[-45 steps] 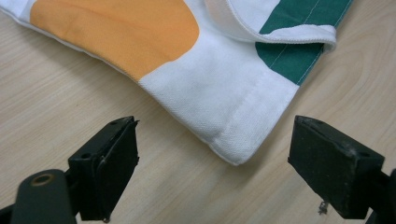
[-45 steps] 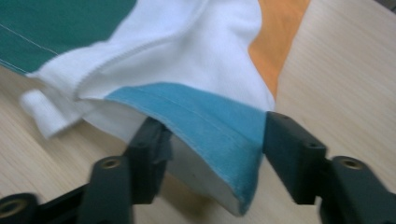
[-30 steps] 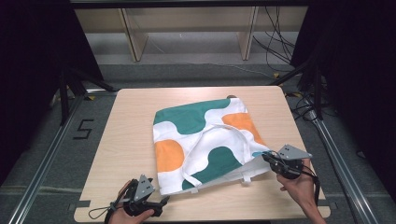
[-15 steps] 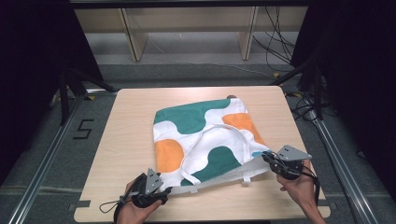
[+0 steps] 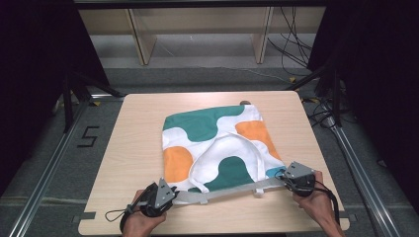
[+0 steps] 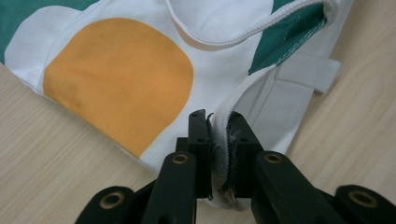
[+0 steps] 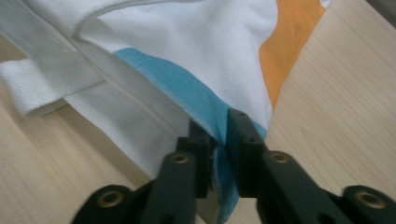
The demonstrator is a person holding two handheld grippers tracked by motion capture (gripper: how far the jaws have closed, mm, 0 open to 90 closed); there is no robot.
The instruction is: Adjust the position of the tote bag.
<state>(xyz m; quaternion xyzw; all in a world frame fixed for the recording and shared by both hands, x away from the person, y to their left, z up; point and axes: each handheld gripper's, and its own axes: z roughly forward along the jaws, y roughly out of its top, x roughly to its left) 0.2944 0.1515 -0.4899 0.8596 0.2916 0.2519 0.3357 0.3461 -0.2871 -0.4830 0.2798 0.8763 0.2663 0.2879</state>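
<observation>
Wood counter [image 5: 128, 148]; bag [image 5: 217, 143] near front edge. Left gripper [image 5: 170, 195] just closed, pinching bag hem; right gripper [image 5: 285, 174] pinching bag corner.

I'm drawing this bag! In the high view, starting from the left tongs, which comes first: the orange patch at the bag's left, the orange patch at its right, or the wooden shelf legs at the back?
From the left tongs, which pinch the bag:
1. Left orange patch, just above the tongs.
2. Right orange patch, farther across toward the right.
3. Wooden shelf legs, far behind the table.
</observation>
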